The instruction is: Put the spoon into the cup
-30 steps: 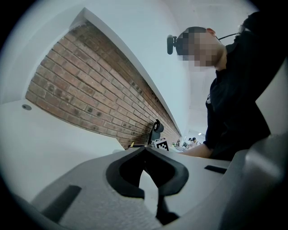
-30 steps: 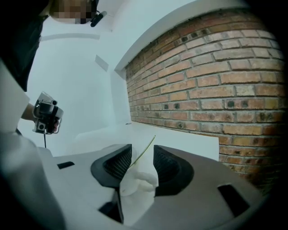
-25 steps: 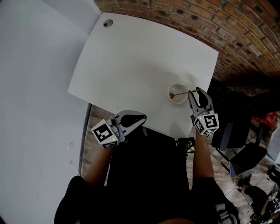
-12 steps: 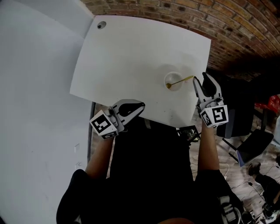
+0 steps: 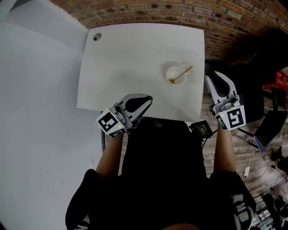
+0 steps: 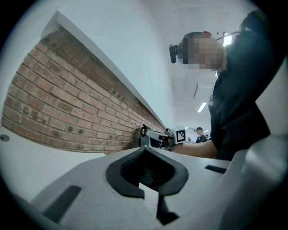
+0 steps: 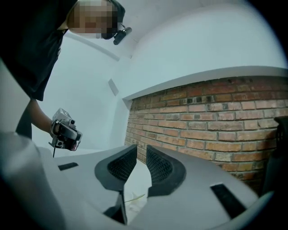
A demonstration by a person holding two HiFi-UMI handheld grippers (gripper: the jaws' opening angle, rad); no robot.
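A white cup (image 5: 172, 75) stands near the right edge of the white table (image 5: 130, 58). A gold spoon (image 5: 185, 71) rests in it, its handle leaning out to the upper right. My right gripper (image 5: 215, 77) hangs in the air beyond the table's right edge, right of the cup. Its jaws are closing with nothing between them. In the right gripper view the cup (image 7: 134, 203) and spoon (image 7: 137, 196) show far below the right gripper (image 7: 141, 152). My left gripper (image 5: 147, 97) hovers at the table's near edge, shut and empty; its tips (image 6: 145, 150) meet.
A brick wall (image 5: 180, 11) runs behind the table. A round cable hole (image 5: 96, 37) sits in the far left corner. A small black device (image 5: 202, 129) lies below the table's near right corner. Chairs and cables clutter the floor at the right.
My right gripper has let go of the spoon's handle, risen and drawn back to the right past the table edge. The spoon stays in the cup. My left gripper rose a little.
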